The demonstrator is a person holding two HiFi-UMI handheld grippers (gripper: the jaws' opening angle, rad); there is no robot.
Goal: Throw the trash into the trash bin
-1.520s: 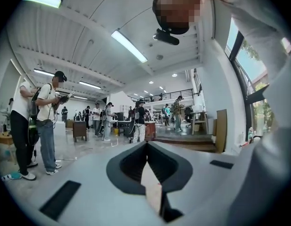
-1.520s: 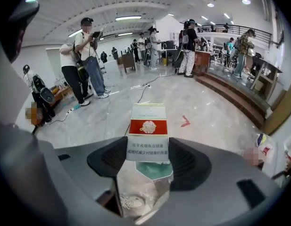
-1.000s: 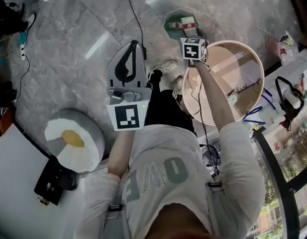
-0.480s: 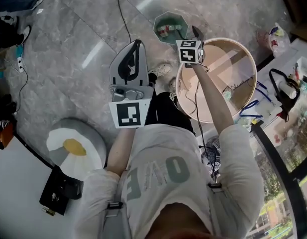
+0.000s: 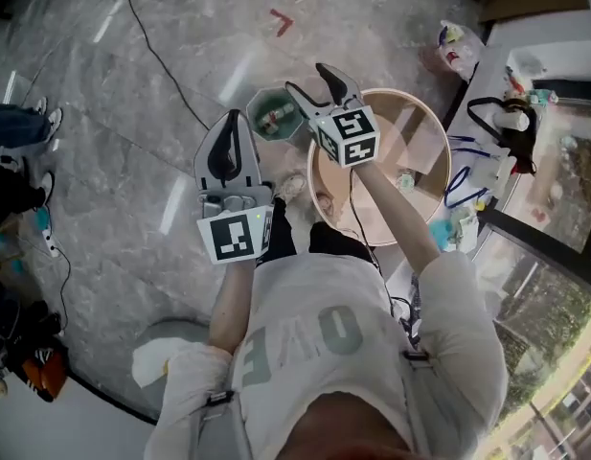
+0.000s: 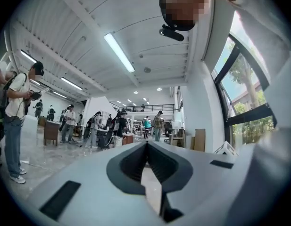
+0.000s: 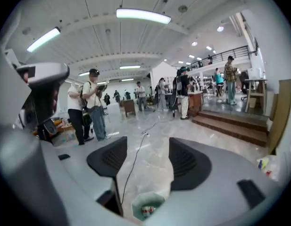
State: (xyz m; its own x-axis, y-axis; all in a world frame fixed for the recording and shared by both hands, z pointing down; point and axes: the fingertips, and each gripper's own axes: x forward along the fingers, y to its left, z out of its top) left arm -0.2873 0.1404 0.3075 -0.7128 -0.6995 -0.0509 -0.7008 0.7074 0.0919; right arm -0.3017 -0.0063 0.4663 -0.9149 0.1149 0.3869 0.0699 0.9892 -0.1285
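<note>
right tool (image 7: 147, 149) higher, jaws apart over trash bin (image 7: 137, 202)

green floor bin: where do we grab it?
I'd pinch the green bin by its rim from above, one jaw inside, one outside, on a flat facet of the octagon: it stands upright, open-topped. The right gripper is open.

I see bright ceiling strip lights (image 7: 143, 15), glare streaks on the marble floor (image 5: 170, 217), fisheye-warped edges, and blurred foregrounds.
</note>
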